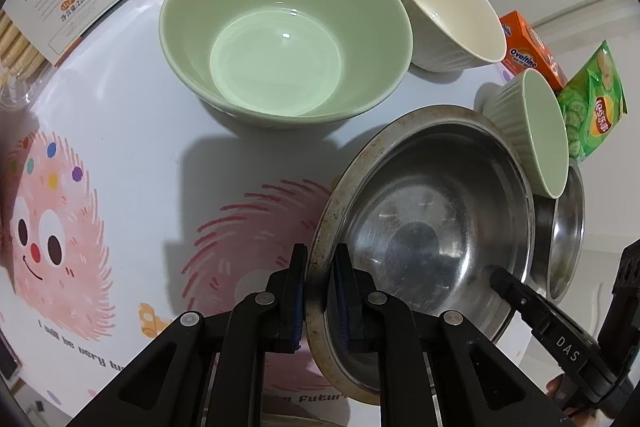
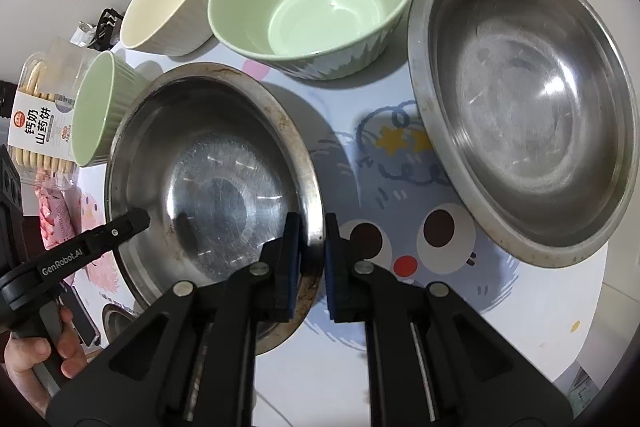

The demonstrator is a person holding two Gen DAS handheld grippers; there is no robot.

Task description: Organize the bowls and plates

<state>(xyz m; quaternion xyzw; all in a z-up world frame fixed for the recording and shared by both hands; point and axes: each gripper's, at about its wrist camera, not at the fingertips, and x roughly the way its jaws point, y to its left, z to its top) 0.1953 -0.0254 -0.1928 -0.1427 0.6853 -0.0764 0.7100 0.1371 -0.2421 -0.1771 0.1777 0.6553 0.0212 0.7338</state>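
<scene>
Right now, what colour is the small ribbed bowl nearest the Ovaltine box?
Cream white, inside and out: the small ribbed bowl shows best in the left wrist view.

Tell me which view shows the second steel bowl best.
Right wrist view: the second steel bowl shows whole, rim and inside, on the table. The left wrist view shows only a sliver, hidden behind the held steel bowl.

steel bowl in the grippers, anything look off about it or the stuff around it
The steel bowl has brown, rust-like staining along its rim, unlike the cleaner second steel bowl. It is held tilted, both the left gripper and right gripper straddling its rim. The small green ribbed bowl beside it also looks tipped.
</scene>
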